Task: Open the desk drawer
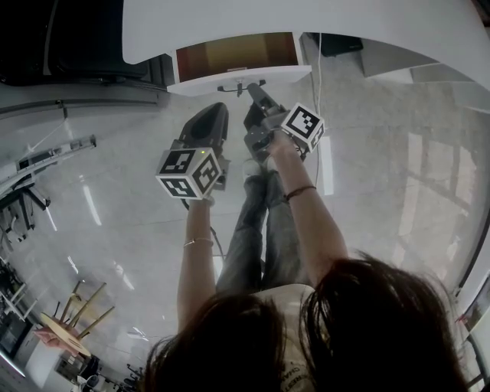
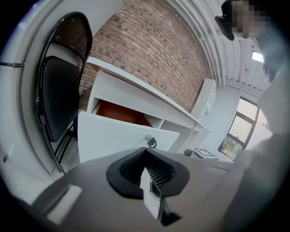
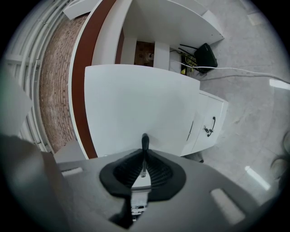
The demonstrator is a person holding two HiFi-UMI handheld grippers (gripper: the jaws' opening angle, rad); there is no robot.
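The white desk drawer (image 1: 239, 76) stands pulled out from under the desk top (image 1: 306, 23), and its brown inside (image 1: 233, 52) shows. My right gripper (image 1: 255, 92) reaches its front, jaws shut on the dark drawer handle (image 3: 144, 140), against the white drawer front (image 3: 136, 104). My left gripper (image 1: 213, 116) hangs lower and to the left, apart from the drawer, jaws shut with nothing between them. The left gripper view shows that gripper (image 2: 146, 170) facing the drawer front (image 2: 113, 136), with a small dark fitting (image 2: 151, 141) on it and the orange-brown inside (image 2: 122, 113).
A black folding chair (image 2: 59, 99) stands left of the drawer. A low white cabinet (image 3: 209, 127) with a dark handle sits beside the desk, with a black box (image 3: 206, 54) and cables on the floor behind. A wooden stool (image 1: 69, 321) is at the lower left.
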